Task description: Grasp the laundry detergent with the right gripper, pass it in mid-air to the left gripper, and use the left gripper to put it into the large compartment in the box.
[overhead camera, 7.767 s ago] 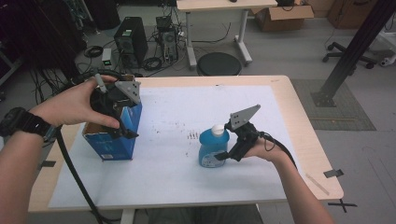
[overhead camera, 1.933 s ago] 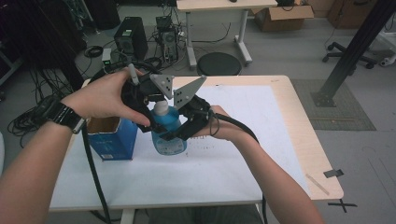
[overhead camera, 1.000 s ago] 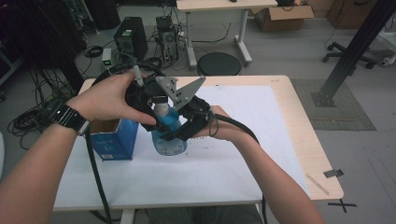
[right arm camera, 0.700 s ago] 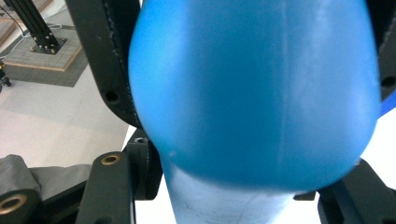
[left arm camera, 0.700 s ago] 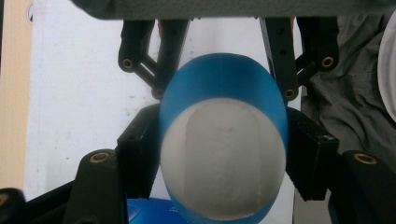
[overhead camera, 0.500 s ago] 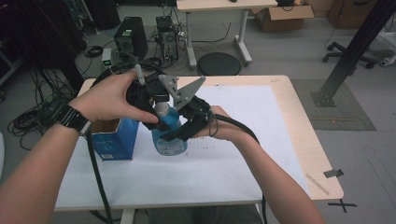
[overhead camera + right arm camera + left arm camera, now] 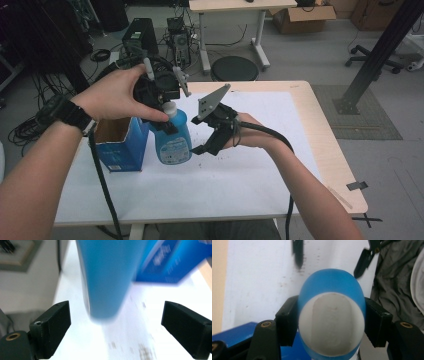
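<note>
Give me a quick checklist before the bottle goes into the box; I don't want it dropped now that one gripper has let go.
1. Left gripper clamped on the blue bottle at its top: ok.
2. Right gripper released: ok, its jaws have just been opening and stand clear of the bottle.
3. Bottle off the table: ok, its base hangs free in the right gripper view.
4. Blue box open on top: ok.
5. Room inside the box: cannot tell.
</note>
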### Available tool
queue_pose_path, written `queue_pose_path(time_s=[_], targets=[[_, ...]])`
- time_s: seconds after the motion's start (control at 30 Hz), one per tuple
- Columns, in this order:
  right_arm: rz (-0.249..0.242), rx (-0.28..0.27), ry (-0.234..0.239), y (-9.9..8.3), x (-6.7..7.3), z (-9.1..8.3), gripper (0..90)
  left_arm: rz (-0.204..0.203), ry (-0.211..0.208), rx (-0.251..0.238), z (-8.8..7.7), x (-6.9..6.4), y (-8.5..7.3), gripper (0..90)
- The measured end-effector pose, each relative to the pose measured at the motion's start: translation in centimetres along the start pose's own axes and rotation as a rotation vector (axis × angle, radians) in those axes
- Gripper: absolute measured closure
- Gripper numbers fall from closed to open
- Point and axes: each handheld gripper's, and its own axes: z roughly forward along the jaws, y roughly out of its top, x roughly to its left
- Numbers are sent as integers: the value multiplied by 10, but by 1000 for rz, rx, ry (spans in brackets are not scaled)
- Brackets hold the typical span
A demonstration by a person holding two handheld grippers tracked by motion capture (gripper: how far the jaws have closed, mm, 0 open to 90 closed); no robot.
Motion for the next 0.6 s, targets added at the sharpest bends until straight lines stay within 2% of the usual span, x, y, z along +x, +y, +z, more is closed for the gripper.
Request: queue_pose_path(time_s=[0.03,0.07,0.1,0.13,0.17,0.2,0.23,0.27,0.3,0.33,0.37,0.4,0.43,0.47,0.5,0.53,0.57,0.6], targets=[[5,30,-9,-5,-2,-3,87,0,0,0,0,0,0,380],[14,58,-18,-10,-3,-6,87,-47,20,-2,-7,4,-2,380],[14,58,-18,-10,-3,-6,87,-47,20,-2,-7,4,-2,380],[27,125,-40,-21,-7,-14,91,-97,48,-1,-15,9,-4,380],[31,153,-40,-25,-8,-16,97,-131,61,2,-19,12,-6,380],[30,191,-47,-30,-9,-20,97,-156,76,7,-23,15,-8,380],[28,225,-55,-35,-10,-24,94,-156,76,7,-23,15,-8,380],[28,225,-55,-35,-10,-24,94,-185,91,13,-27,18,-9,380],[27,285,-46,-46,-12,-32,93,-244,117,21,-35,23,-12,380],[27,315,-54,-51,-13,-37,91,-289,131,18,-39,27,-14,380],[34,348,-62,-56,-13,-41,87,-289,131,18,-39,27,-14,380],[39,386,-64,-62,-14,-47,87,-362,157,23,-45,33,-18,380],[49,409,-63,-66,-14,-50,86,-396,172,28,-48,36,-21,380],[49,409,-63,-66,-14,-50,86,-396,172,28,-48,36,-21,380],[54,435,-73,-71,-15,-55,86,-435,189,28,-51,38,-23,380],[64,485,-96,-81,-17,-64,86,-536,216,27,-56,44,-29,381],[70,500,-101,-85,-17,-66,86,-587,230,24,-59,47,-33,381],[76,519,-105,-90,-17,-69,86,-587,230,24,-59,47,-33,381]])
